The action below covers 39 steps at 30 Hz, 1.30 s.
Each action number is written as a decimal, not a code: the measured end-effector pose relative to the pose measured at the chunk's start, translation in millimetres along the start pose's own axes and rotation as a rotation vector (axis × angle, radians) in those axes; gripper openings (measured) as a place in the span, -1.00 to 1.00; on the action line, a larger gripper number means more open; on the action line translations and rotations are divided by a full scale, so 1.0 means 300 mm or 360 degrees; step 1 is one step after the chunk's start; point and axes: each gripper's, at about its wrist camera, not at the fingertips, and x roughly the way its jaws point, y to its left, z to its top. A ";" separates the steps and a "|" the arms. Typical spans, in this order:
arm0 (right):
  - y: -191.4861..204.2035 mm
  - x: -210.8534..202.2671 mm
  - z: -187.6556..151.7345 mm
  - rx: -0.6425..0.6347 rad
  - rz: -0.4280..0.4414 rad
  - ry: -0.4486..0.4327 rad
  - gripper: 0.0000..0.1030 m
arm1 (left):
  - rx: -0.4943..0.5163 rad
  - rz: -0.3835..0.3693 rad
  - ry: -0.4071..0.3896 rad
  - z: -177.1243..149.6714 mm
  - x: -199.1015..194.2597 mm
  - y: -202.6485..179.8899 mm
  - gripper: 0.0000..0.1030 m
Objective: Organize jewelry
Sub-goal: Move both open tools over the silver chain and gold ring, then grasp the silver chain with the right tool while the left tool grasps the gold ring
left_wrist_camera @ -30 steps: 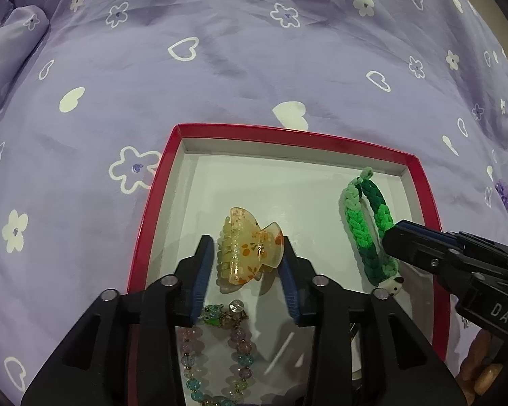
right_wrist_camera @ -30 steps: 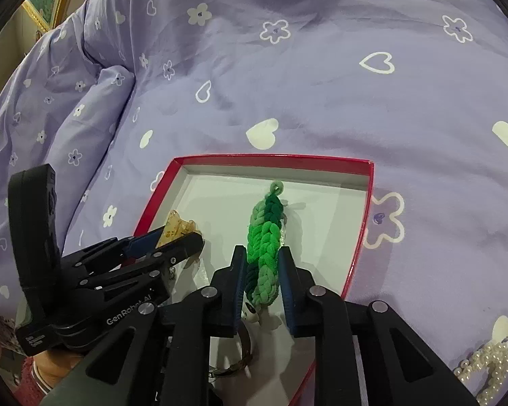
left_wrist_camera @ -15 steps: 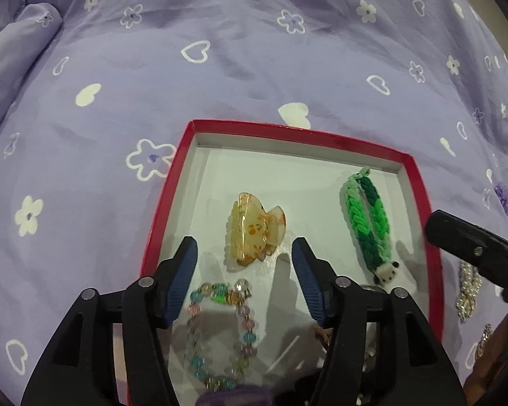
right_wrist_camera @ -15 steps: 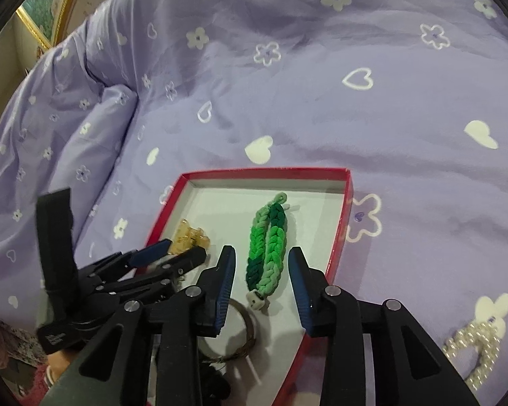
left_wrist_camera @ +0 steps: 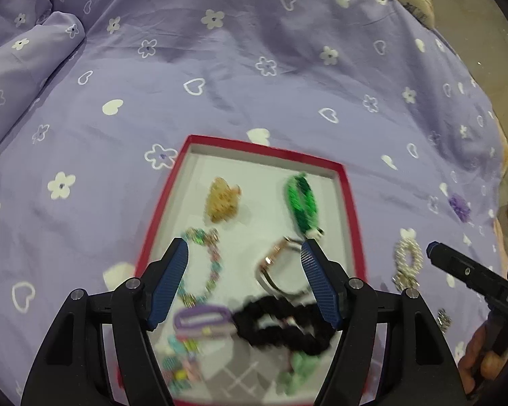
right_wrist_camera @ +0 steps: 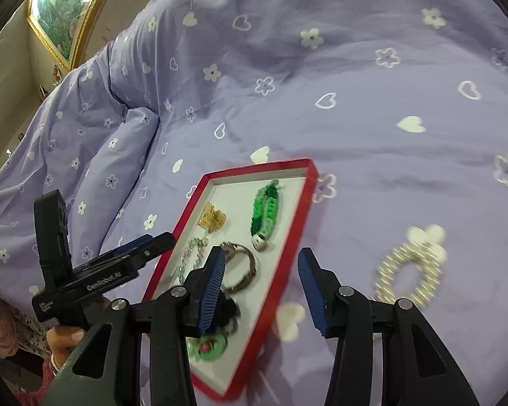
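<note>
a shallow red-rimmed cardboard tray (left_wrist_camera: 350,203) with a white floor lies on a lilac cotton bedspread (left_wrist_camera: 220,67) printed with white hearts and flowers. in the tray rest an amber plastic claw clip (left_wrist_camera: 221,199), a braided green rubber-band bracelet (left_wrist_camera: 301,201), a pastel bead string (left_wrist_camera: 203,264), a metal bangle (left_wrist_camera: 274,270) and a fuzzy black scrunchie (left_wrist_camera: 281,324). a pearl bracelet (right_wrist_camera: 409,274) sits outside on the cloth. the left gripper (left_wrist_camera: 244,282) and right gripper (right_wrist_camera: 260,291), ribbed blue pads, are opening with nothing between them.
</note>
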 end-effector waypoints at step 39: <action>-0.280 -0.264 -0.433 -0.0382 -0.0571 0.0139 0.41 | 0.0328 -0.0289 0.0256 -0.341 -0.034 -0.394 0.37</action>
